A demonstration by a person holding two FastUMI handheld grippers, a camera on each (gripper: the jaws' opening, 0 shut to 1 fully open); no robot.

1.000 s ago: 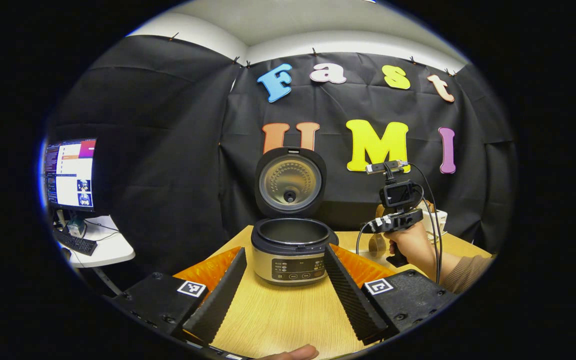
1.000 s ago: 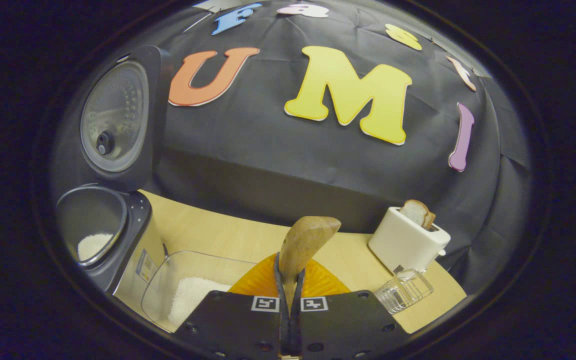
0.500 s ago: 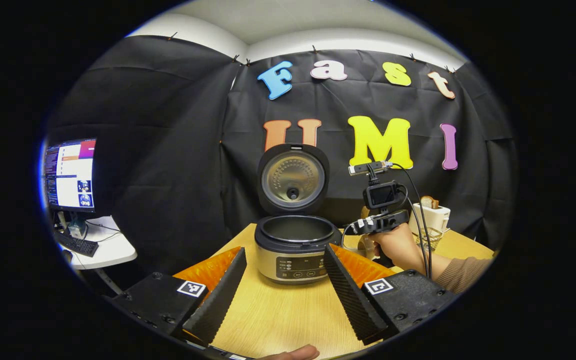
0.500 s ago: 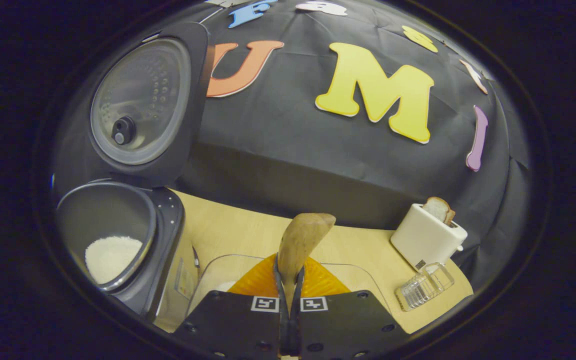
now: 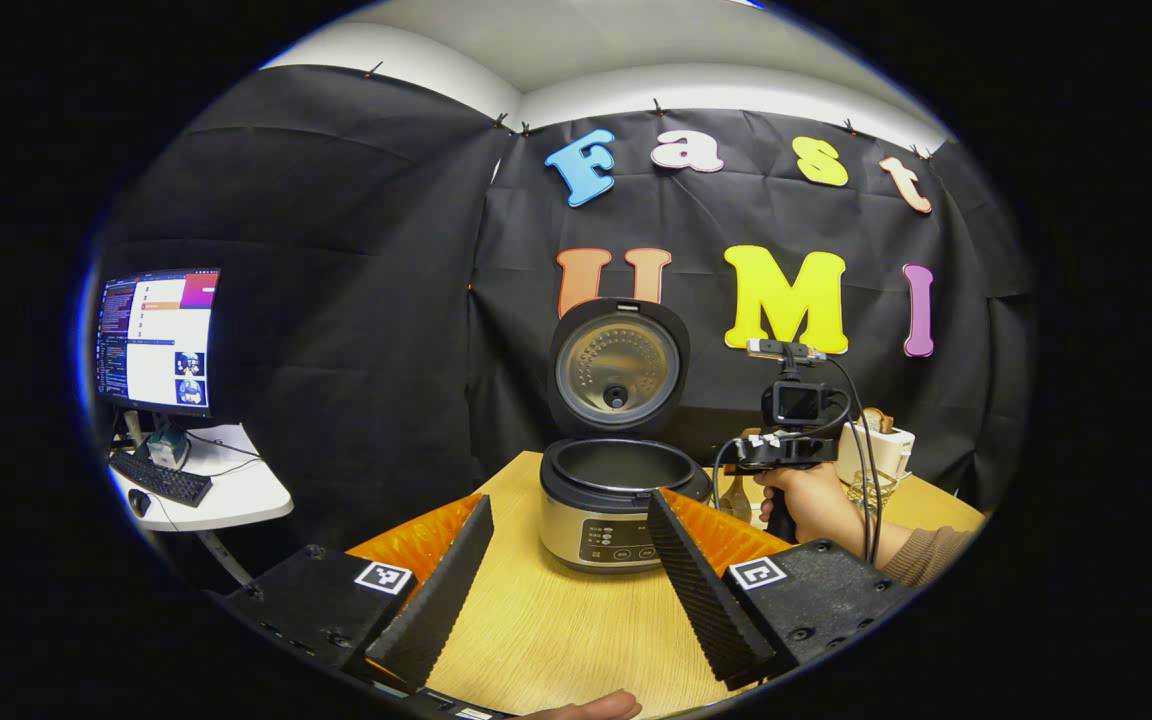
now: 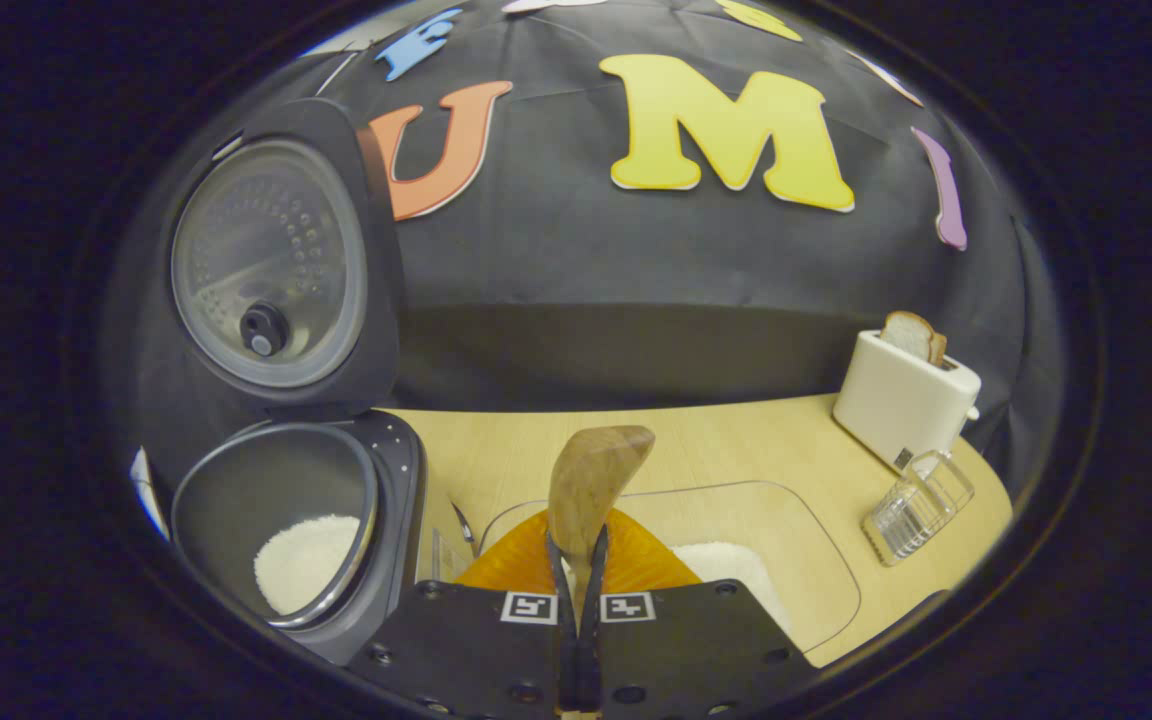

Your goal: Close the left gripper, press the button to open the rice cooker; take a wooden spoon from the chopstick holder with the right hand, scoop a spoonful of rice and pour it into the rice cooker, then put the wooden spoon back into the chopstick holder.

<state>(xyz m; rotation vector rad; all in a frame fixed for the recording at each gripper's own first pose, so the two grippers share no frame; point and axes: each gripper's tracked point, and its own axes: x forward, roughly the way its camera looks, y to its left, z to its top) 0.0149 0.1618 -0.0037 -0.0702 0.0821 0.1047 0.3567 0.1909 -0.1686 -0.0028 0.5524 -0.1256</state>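
Observation:
The rice cooker (image 5: 616, 515) stands with its lid (image 5: 619, 365) raised, straight ahead of my left gripper (image 5: 568, 503), whose fingers are spread wide with nothing between them. To the cooker's right, a hand holds my right gripper (image 5: 786, 450) above the table. In the right gripper view, my right gripper (image 6: 577, 542) is shut on the handle of the wooden spoon (image 6: 591, 480), whose bowl points up and forward. The cooker's pot (image 6: 281, 505) sits at the lower left with a heap of white rice (image 6: 304, 562) inside. The clear chopstick holder (image 6: 918, 503) stands at the right.
A clear container (image 6: 796, 530) holding rice (image 6: 731, 568) lies just beyond the spoon. A white toaster (image 6: 904, 398) with a slice of bread stands at the back right. A monitor (image 5: 158, 340) and a keyboard sit on a side table (image 5: 226, 495) to the left.
The right gripper with the spoon has come closer to the cooker and rolled level. The left gripper has turned slightly left; its fingers stay apart.

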